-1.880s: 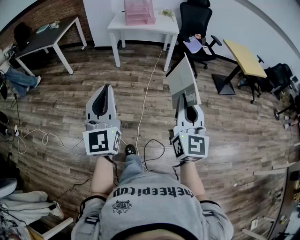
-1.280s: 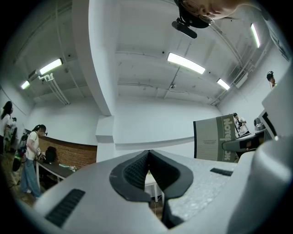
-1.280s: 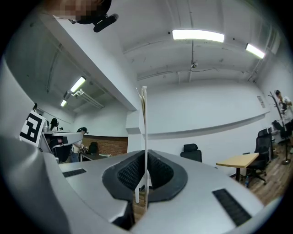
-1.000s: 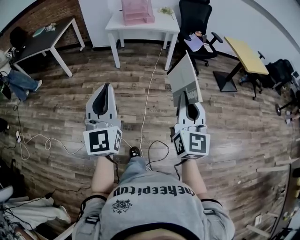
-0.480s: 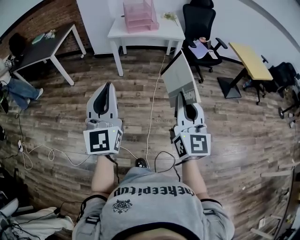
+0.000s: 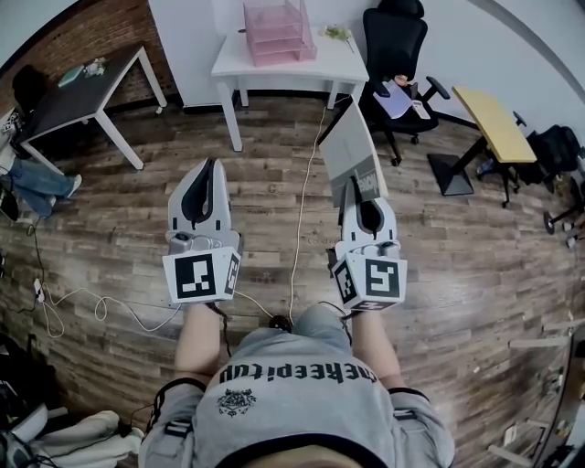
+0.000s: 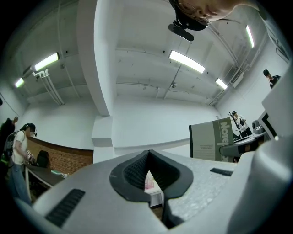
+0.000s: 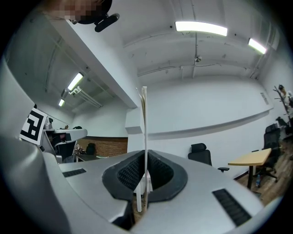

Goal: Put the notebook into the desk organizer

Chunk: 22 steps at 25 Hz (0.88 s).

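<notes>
Wood floor [image 6: 274, 219] under you; pink desk organizer [image 6: 279, 29] at white table's [image 6: 343, 62] far edge. Your right gripper [image 6: 358, 187] clamps notebook [image 6: 347, 151] upright (edge-on between pads); your left gripper [image 6: 208, 169] closed, empty.

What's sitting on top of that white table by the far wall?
A pink desk organizer and a small pale object beside it sit on the white table. Whether the organizer's trays hold anything cannot be seen.

Grey notebook [image 6: 350, 146], pink desk organizer [image 6: 277, 27], white table [image 6: 324, 57], yellow desk [image 6: 494, 123] — brown wood-plank floor [image 6: 119, 210], black office chair [image 6: 393, 41]
</notes>
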Motion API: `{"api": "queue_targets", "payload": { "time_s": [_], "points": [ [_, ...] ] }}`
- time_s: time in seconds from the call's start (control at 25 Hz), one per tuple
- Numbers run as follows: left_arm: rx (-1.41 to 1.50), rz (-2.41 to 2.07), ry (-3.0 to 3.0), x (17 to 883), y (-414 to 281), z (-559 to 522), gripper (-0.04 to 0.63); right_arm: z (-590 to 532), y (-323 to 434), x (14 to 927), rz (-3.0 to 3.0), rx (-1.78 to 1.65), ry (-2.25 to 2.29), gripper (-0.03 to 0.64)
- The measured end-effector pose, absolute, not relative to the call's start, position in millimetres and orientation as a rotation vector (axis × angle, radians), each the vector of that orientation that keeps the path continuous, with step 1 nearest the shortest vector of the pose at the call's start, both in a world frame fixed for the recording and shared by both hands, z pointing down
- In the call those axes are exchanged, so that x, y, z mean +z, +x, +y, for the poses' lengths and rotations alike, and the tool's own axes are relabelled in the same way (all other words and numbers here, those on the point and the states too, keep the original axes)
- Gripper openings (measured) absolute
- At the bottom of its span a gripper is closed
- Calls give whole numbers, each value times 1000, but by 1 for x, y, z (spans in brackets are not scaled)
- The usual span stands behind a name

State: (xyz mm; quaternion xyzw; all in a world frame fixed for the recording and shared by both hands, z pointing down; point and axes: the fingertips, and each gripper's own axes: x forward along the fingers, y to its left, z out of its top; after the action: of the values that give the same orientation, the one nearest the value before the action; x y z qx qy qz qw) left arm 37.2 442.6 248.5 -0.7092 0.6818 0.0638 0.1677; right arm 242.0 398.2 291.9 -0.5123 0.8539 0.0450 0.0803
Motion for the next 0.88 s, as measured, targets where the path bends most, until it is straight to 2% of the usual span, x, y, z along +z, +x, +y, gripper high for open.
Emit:
{"api": "queue_targets", "payload": {
  "time_s": [0.32, 0.88],
  "points": [
    [224, 1966, -2031, 253, 18, 396, 5, 352, 232, 293, 2548, 130, -1567, 9],
    [227, 2051, -1971, 241, -22, 260, 3, 198, 203, 276, 2572, 133, -1517, 9]
  ]
}}
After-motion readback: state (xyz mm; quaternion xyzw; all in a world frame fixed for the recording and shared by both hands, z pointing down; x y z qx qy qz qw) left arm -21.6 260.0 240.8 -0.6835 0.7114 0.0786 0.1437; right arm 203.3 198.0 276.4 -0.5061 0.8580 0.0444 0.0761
